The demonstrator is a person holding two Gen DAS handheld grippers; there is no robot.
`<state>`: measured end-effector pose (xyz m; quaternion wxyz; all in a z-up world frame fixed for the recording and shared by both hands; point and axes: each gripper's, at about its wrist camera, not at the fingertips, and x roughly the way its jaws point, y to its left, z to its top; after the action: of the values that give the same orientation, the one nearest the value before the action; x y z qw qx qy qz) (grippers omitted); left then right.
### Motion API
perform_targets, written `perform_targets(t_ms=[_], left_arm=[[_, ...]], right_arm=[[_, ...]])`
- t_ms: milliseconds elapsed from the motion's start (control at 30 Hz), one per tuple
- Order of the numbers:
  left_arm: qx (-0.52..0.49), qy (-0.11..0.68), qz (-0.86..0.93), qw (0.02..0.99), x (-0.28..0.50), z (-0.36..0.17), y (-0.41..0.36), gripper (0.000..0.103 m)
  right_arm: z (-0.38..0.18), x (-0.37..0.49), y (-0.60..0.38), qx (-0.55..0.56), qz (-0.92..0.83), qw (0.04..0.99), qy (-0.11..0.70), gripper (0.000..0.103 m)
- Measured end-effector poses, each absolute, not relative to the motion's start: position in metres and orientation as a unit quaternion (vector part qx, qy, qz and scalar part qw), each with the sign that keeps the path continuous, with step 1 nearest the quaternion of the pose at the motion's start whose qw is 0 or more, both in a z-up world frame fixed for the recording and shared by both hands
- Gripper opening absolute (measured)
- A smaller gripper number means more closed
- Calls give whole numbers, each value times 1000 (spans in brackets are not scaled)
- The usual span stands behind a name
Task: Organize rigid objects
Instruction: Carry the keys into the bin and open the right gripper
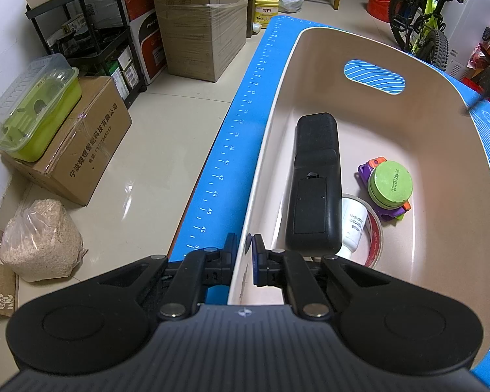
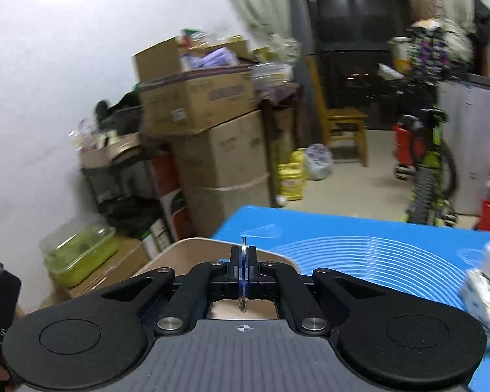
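Note:
A beige plastic bin (image 1: 441, 150) stands on the blue mat (image 1: 245, 124). Inside it lie a black remote (image 1: 315, 183) face down, a white bottle (image 1: 352, 225), a roll of red tape (image 1: 375, 235) and a green round puck (image 1: 389, 184) on a purple and orange toy. My left gripper (image 1: 243, 251) is shut on the bin's near left rim, one finger outside the wall and one inside. My right gripper (image 2: 244, 261) is raised above the bin's corner (image 2: 192, 246), shut on a thin flat bluish piece (image 2: 244, 281) seen edge-on.
Cardboard boxes (image 1: 199, 23), a black shelf rack (image 1: 91, 32), a green lidded container (image 1: 36, 111) and a bag of grain (image 1: 39, 241) crowd the floor to the left. A bicycle (image 1: 424, 23) and a yellow jug (image 1: 267, 3) stand beyond the mat. A blurred white object (image 2: 486, 290) sits at the right.

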<state>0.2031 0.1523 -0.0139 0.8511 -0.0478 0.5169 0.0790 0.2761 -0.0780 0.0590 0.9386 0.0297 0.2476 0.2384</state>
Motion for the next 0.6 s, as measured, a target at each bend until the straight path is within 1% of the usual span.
perform_targets(t_ms=[267,600], left_arm=[[-47,517,79,851,203,-14,152,11],[-46,517,79,851,203,-14,152,11]], right_arm=[[27,307,-20,-2,269,911,313,13],[-15,325,15,-47,265,888,374,13]])
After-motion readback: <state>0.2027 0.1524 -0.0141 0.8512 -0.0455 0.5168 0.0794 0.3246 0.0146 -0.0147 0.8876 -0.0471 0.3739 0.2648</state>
